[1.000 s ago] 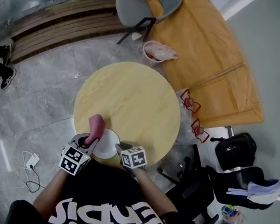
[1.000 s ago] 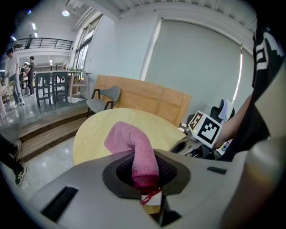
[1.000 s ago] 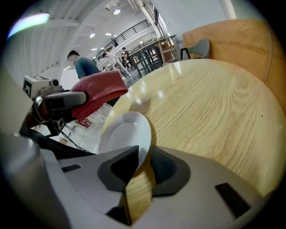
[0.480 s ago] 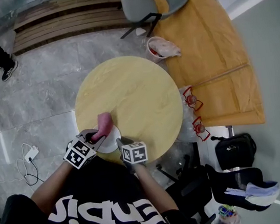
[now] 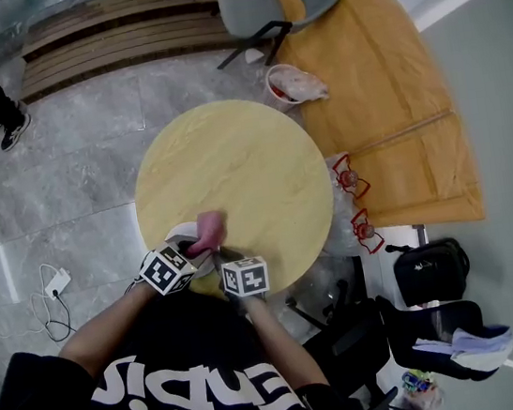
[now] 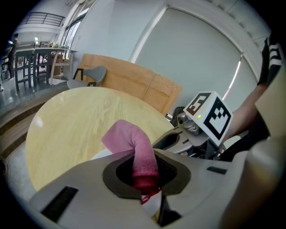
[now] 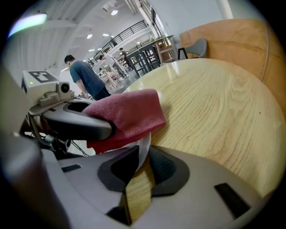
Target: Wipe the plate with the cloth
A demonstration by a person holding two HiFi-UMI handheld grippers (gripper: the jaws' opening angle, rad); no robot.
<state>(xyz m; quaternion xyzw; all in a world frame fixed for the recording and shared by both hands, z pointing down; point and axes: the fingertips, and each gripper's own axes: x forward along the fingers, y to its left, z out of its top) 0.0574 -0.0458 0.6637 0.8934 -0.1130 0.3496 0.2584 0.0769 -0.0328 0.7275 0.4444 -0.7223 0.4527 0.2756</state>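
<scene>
Pink cloth [image 6: 134, 145] is pinched tight in the left tongs [image 6: 142, 176], so those are closed right down on the fabric with a fat fold flopping out the front. Right tongs [image 7: 142, 166] are clamped narrow on the near rim of the white plate [image 7: 144, 151], basically pinning it in place. The plate sits at the near-left edge of the round wooden surface [image 5: 231, 160], right in front of the person. The cloth lies over it, on the side closest to the right tongs. In the right gripper view the fabric looks pressed onto the plate top, though I can't swear how hard.

My read: we're mid-wipe. Grabbing the cloth and steadying the plate are sorted, so it's just the scrubbing. Next move probably wants the left tongs dragging the cloth across the rest of the plate while the right ones hold the rim. The cloth is right up against the right tongs, so the sweep should head away from them. Also, the plate's close to the edge of the surface.
</scene>
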